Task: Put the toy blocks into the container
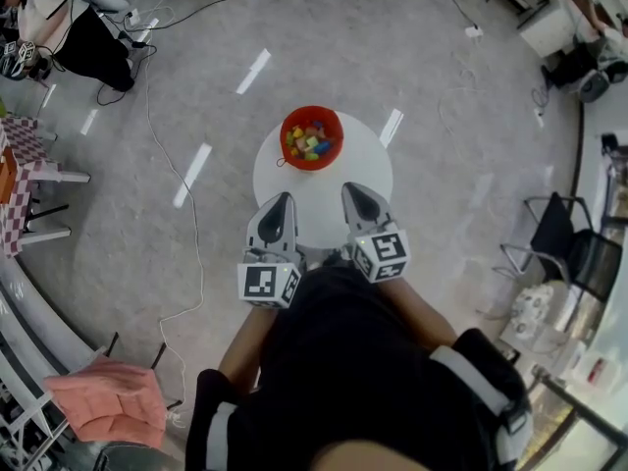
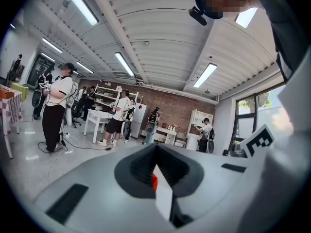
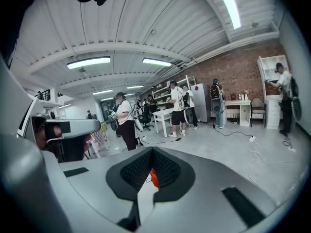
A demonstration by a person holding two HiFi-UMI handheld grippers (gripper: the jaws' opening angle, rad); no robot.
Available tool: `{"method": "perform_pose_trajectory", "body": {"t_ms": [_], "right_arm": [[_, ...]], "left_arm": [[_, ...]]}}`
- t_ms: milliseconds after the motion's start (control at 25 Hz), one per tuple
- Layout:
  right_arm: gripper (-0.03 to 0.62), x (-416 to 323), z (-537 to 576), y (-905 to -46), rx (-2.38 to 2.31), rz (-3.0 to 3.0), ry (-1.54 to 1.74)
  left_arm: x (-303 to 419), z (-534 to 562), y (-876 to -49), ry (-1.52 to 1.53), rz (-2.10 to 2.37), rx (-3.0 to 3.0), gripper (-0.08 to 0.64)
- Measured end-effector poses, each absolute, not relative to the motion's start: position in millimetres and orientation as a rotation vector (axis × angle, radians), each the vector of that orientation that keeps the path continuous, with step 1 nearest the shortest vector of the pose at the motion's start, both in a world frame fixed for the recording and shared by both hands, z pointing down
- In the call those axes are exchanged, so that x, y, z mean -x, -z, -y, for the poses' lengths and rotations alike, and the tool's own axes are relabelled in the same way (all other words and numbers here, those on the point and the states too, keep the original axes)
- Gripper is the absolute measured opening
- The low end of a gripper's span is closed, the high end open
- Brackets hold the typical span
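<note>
At the near edge of the round white desk [image 1: 368,160], my left gripper [image 1: 279,202] and right gripper [image 1: 355,192] hang side by side. Each has its jaws pressed together, with nothing pinched. The red container [image 1: 312,137] sits at the desk's far edge, straight ahead between the two and about as close to one hand as the other. The blocks [image 1: 308,143] lie heaped inside it. No block shows on the bare desk, so I judge the job finished. In each gripper view, only a red sliver of the container shows through the slit between my jaws. My grippers and body hide the desk's near rim.
</note>
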State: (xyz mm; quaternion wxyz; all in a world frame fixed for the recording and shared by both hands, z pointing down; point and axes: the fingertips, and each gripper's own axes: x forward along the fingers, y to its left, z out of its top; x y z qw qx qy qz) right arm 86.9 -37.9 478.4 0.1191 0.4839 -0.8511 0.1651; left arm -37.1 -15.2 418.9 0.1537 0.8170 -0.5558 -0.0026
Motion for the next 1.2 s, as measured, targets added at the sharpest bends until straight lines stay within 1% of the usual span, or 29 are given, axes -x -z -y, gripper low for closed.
{"method": "perform_pose_trajectory", "body": {"t_ms": [1200], "right_arm": [[-0.005,-73,30,-475,-1.335,2.515,-0.450]], "left_arm": [[40,14,-419,0.002,1.593,-2.353,-0.012]]}}
